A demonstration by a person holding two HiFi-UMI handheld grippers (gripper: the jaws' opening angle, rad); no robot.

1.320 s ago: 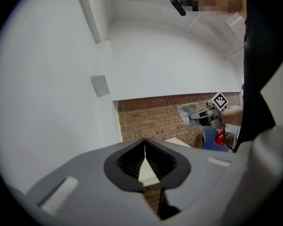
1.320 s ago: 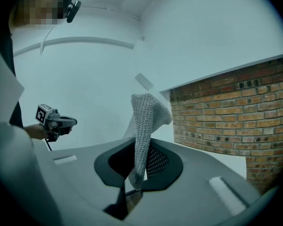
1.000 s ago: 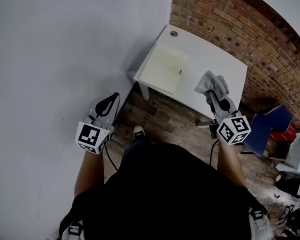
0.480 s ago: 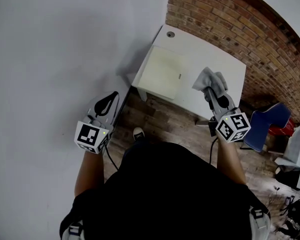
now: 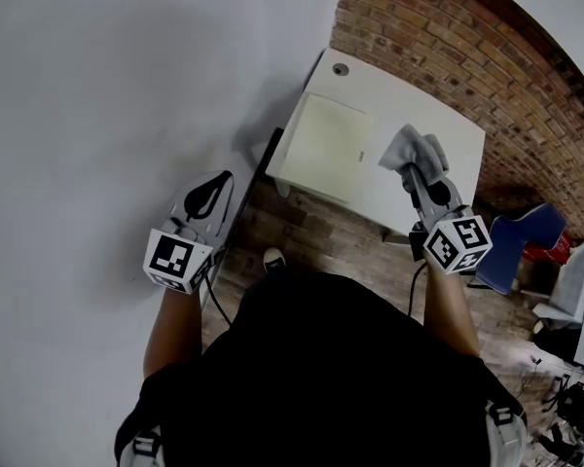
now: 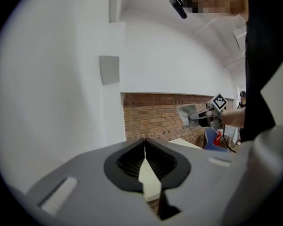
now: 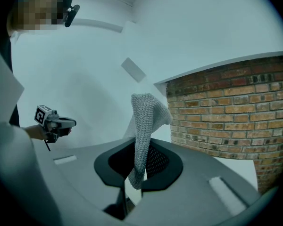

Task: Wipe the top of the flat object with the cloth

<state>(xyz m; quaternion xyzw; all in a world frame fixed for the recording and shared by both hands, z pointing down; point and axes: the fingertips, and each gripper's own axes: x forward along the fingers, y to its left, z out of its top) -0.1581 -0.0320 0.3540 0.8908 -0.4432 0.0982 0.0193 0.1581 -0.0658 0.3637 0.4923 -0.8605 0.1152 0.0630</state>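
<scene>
A pale yellow flat object lies on the left half of a small white table. Just right of it, over the table's near right part, hangs a grey knitted cloth. My right gripper is shut on the cloth's lower end, and the rest sticks up past the jaws. My left gripper is shut and holds nothing. It stays off the table, to the left, in front of the white wall. In the left gripper view the cloth shows far off at the right.
A brick wall runs behind the table, and a white wall fills the left. The table stands on wooden floor. A blue chair and loose clutter stand at the right. A round cable hole marks the table's far corner.
The head view has shifted a little, so the table sits slightly differently in the frame. The right gripper still holds the cloth over the table; the left gripper has barely moved.
</scene>
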